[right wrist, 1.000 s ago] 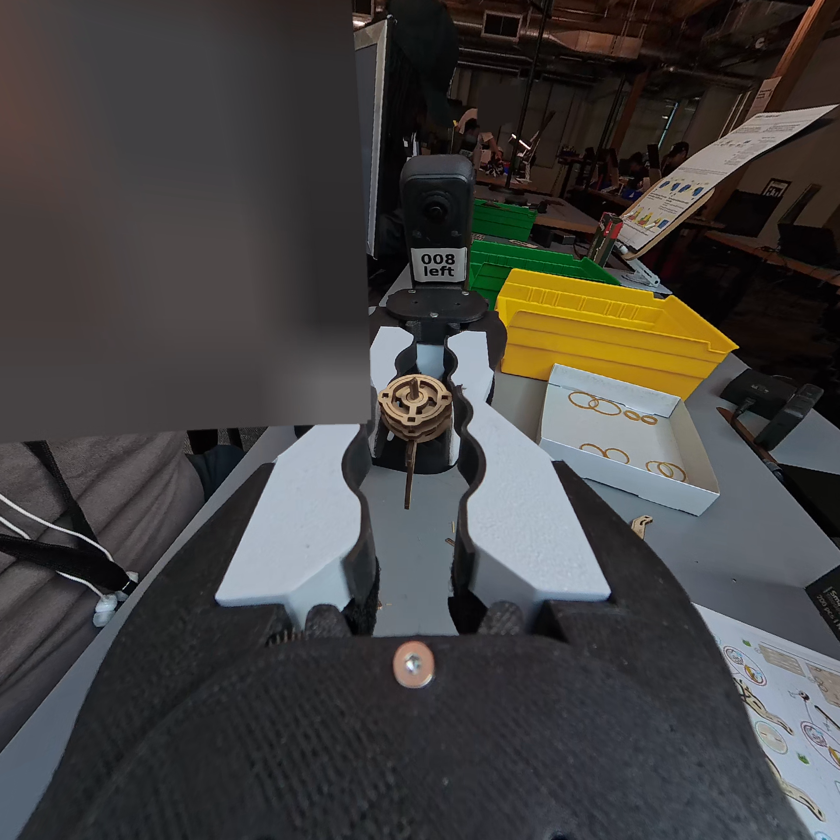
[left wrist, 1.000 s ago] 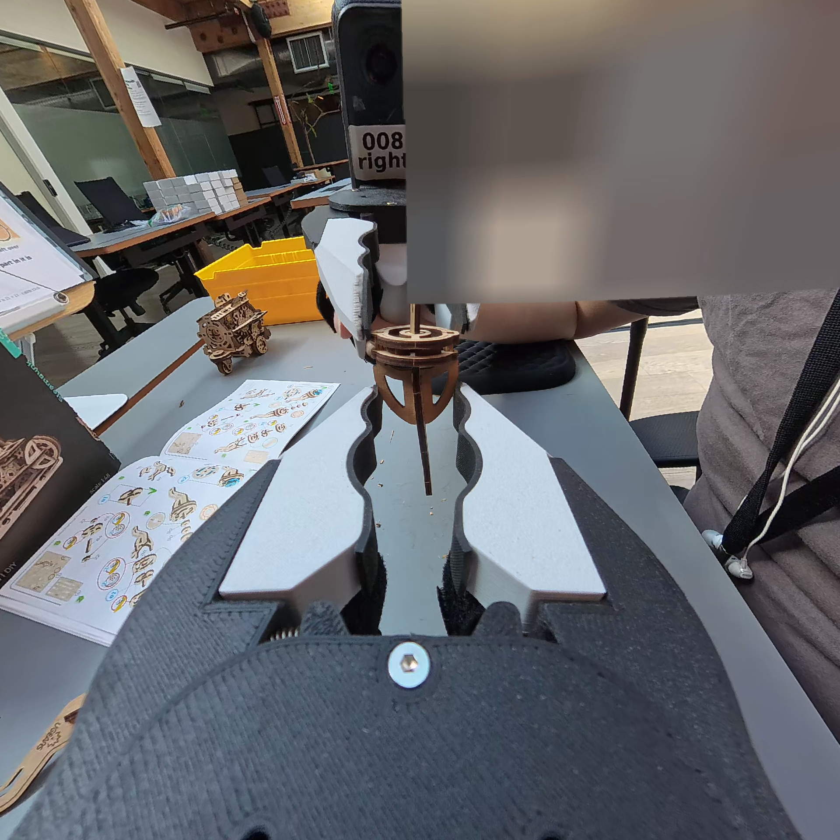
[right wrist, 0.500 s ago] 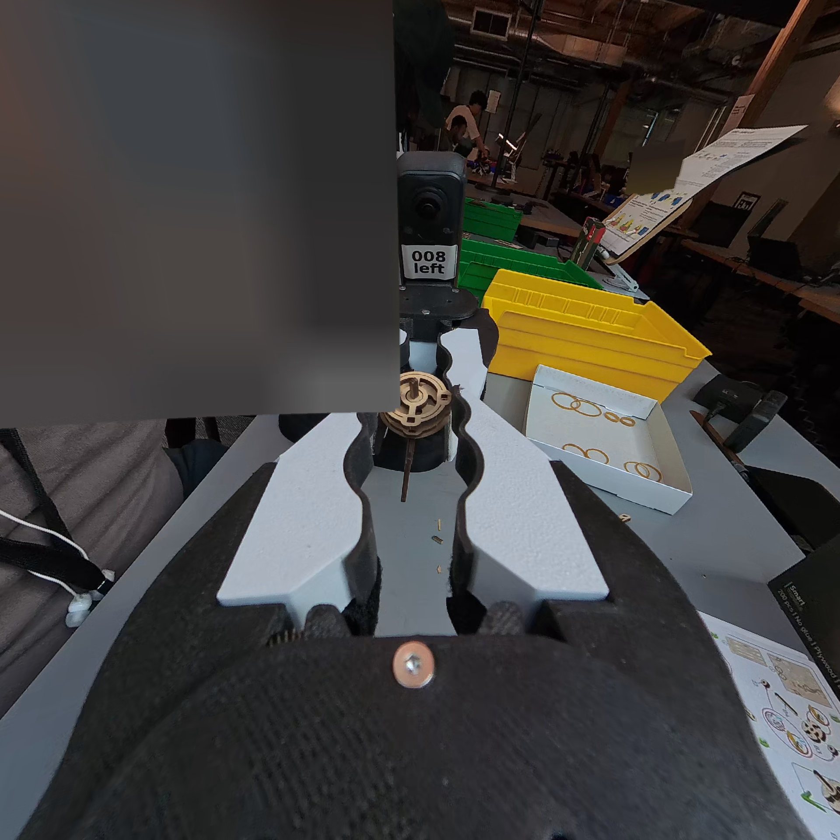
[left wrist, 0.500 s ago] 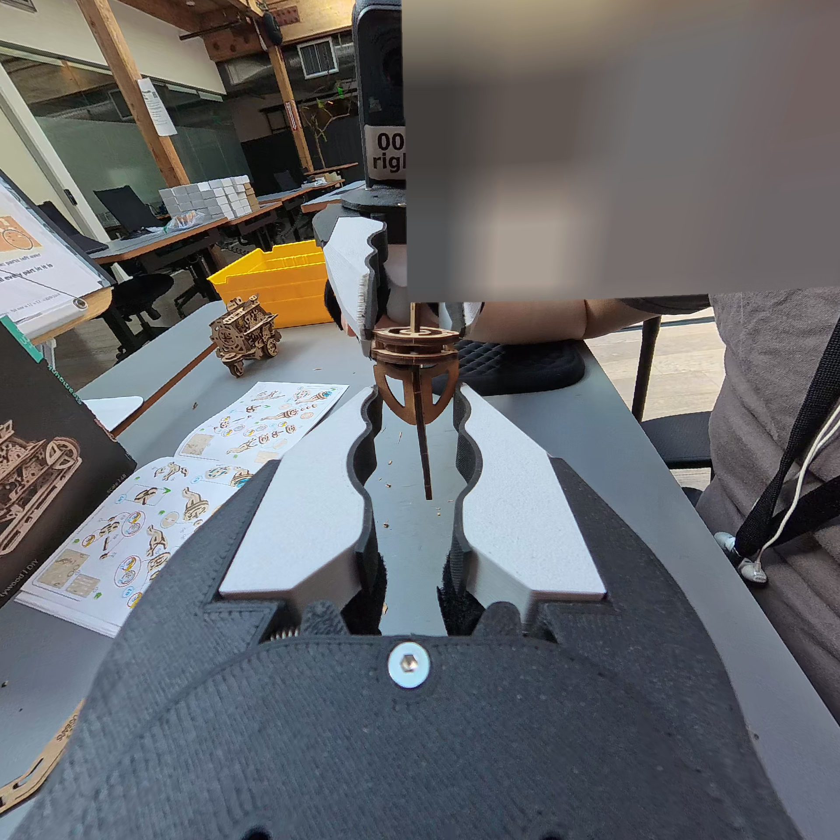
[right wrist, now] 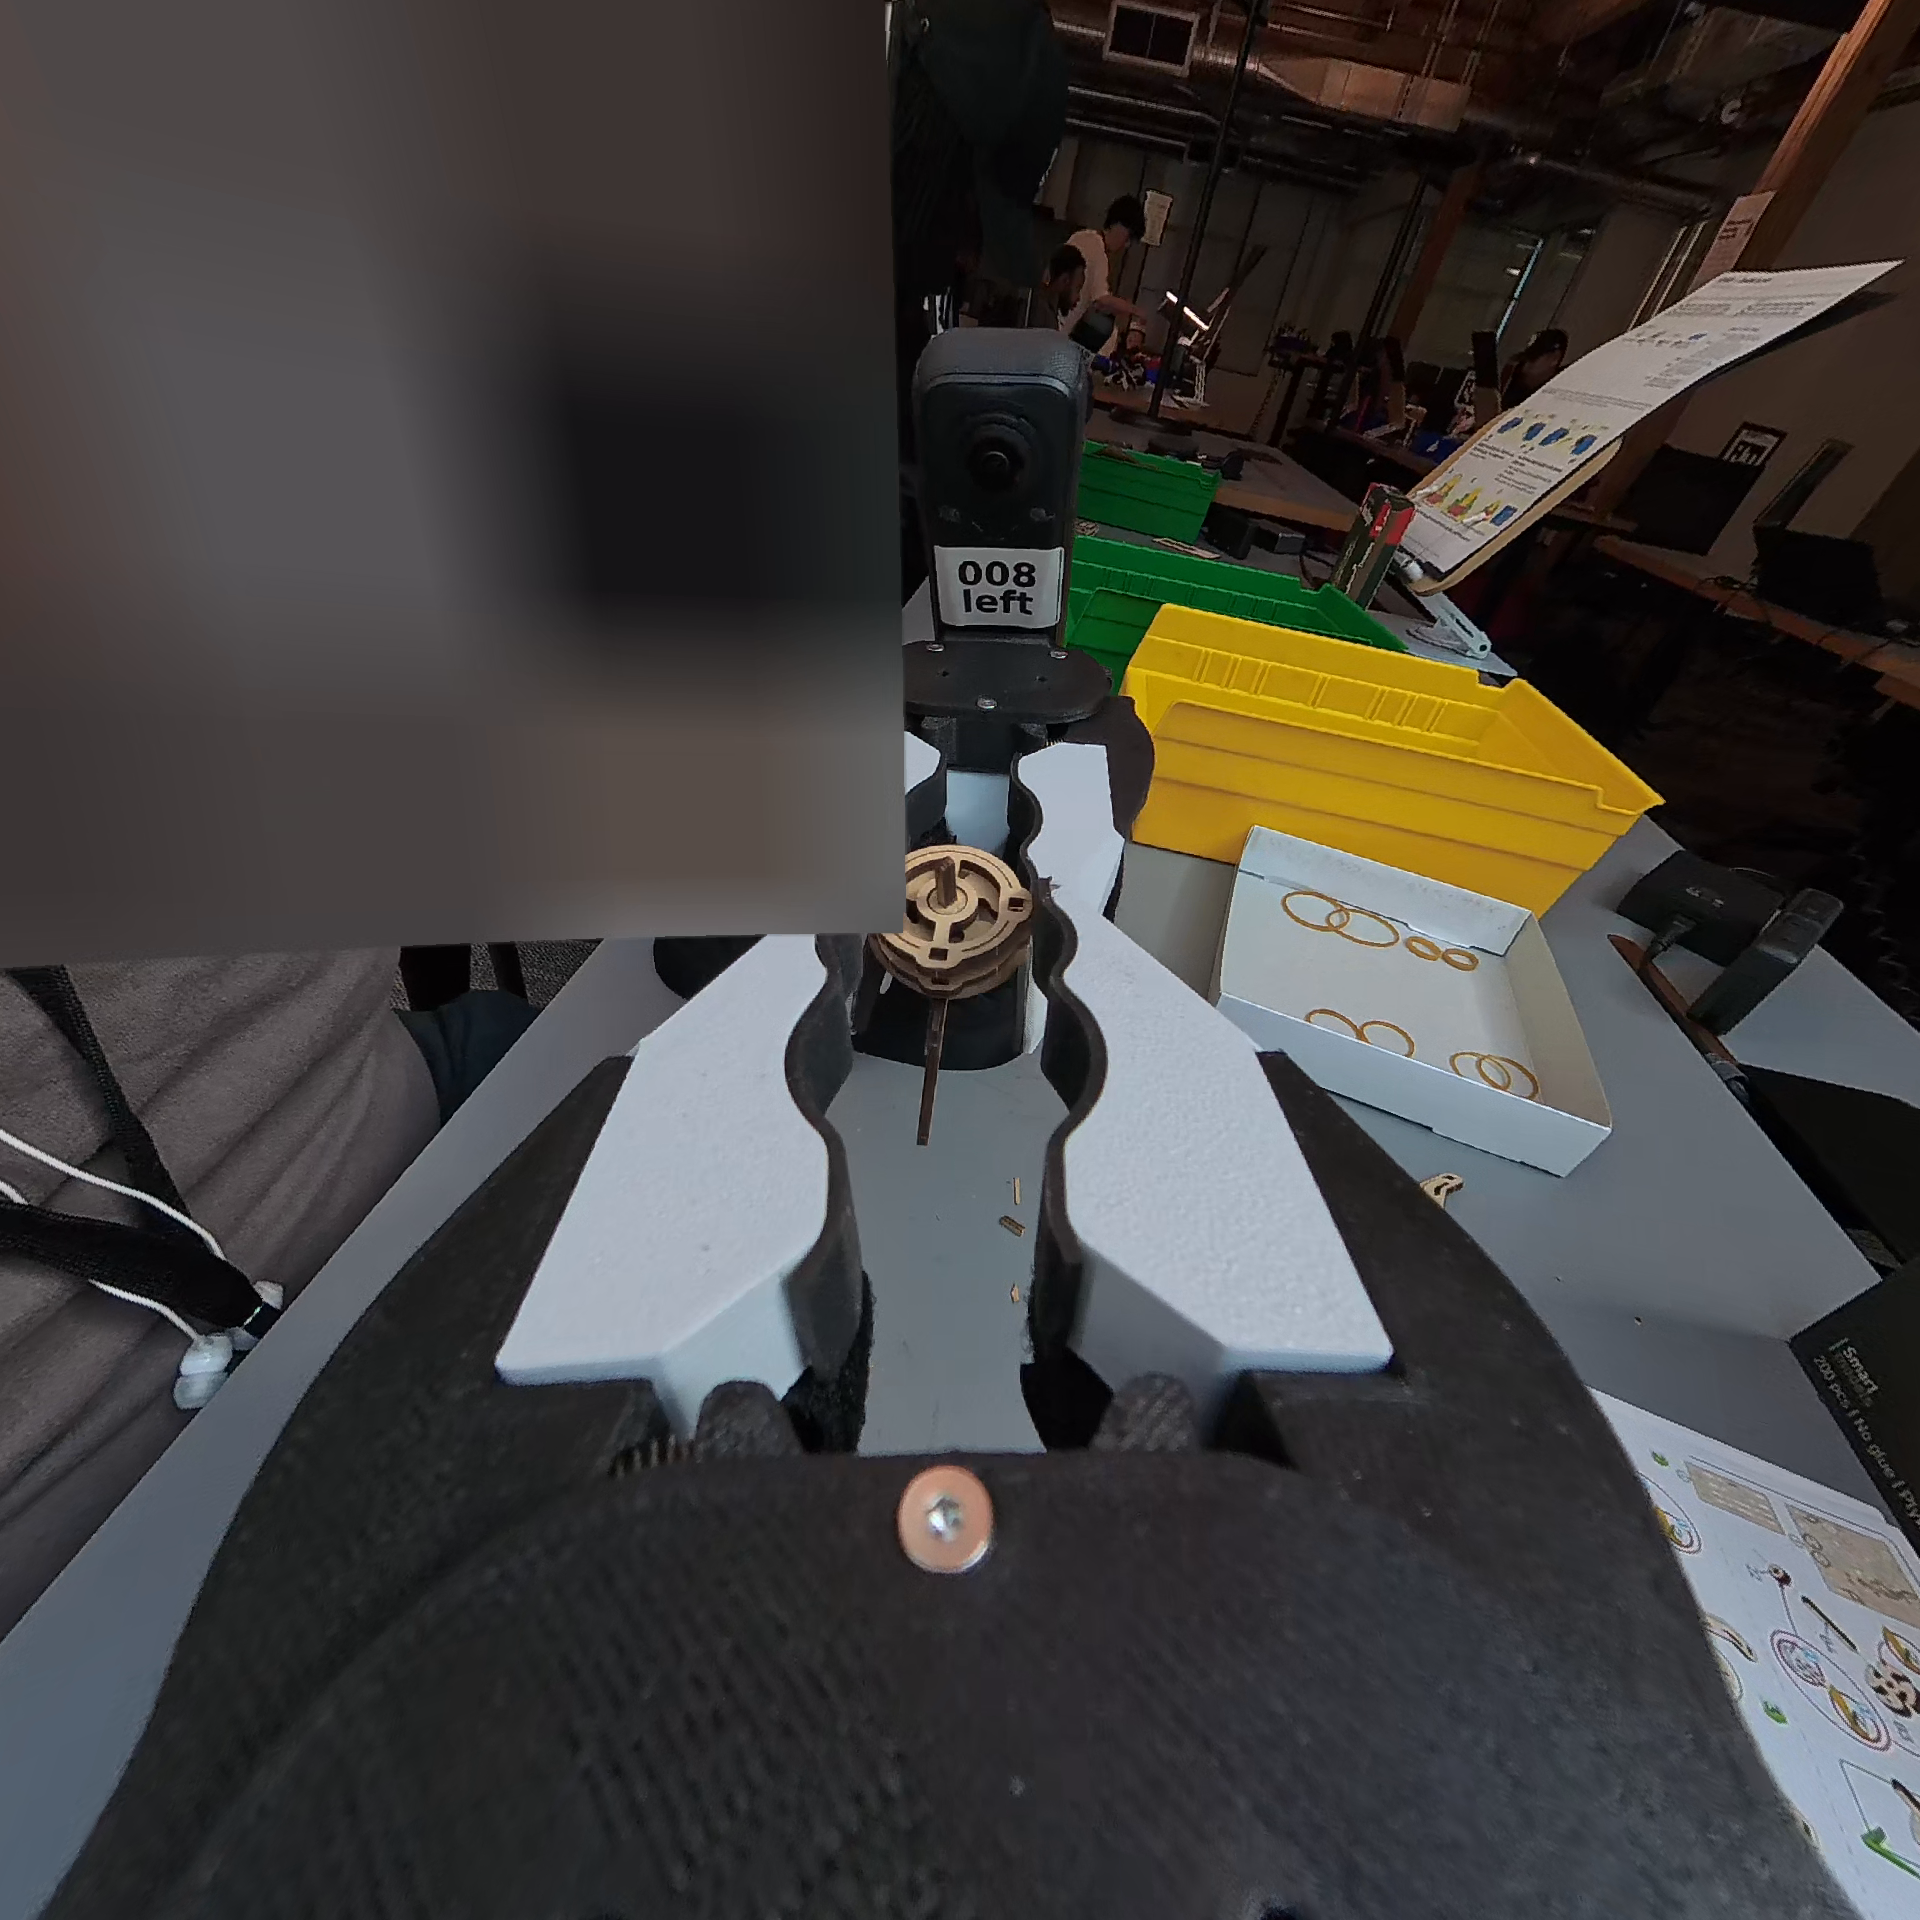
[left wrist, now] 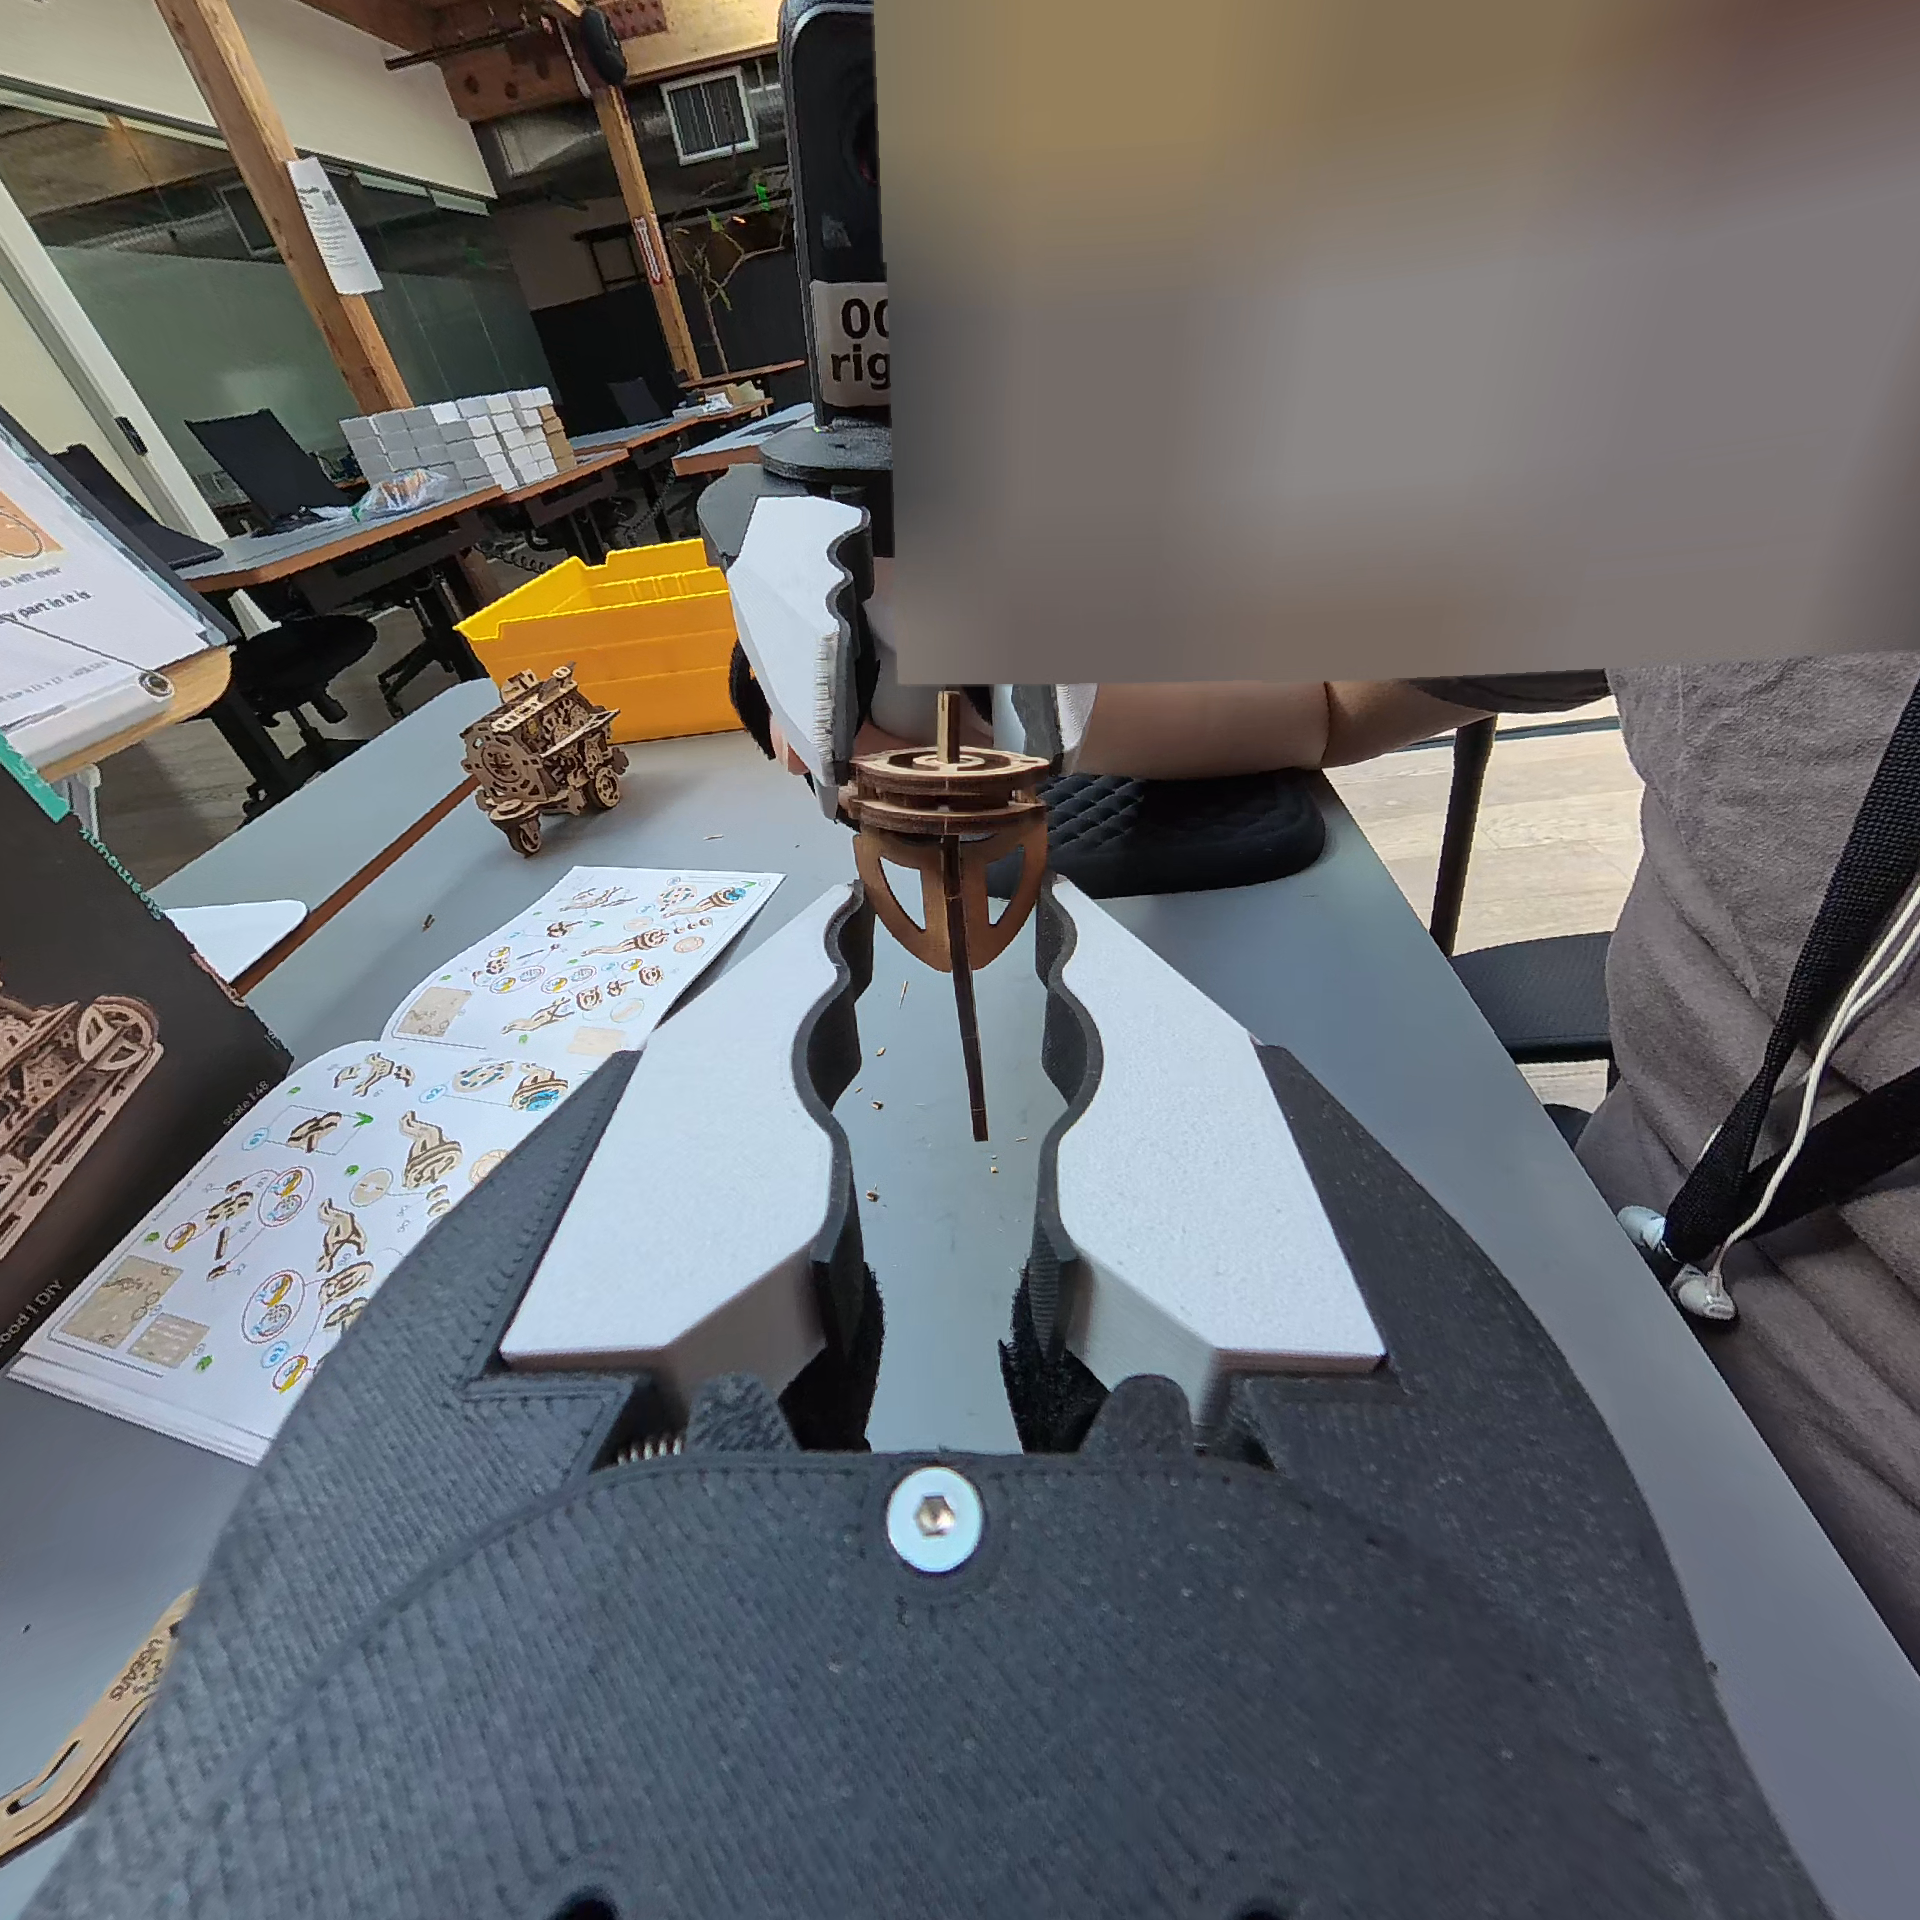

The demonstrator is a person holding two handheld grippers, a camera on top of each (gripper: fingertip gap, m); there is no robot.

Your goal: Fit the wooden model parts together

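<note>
Left wrist view: bright, even daylight from the glass wall (left wrist: 260, 343) far left; the grey table (left wrist: 1299, 1018) shows a soft sheen and only faint shadows. Right wrist view: far room dim, ceiling nearly black; the yellow bin (right wrist: 1371, 769) and white tray (right wrist: 1423, 997) are well lit. Both views show strong wide-angle bending at the edges. Near black housing is slightly soft; middle distance sharp. A large blur patch covers an upper part of each view.
</note>
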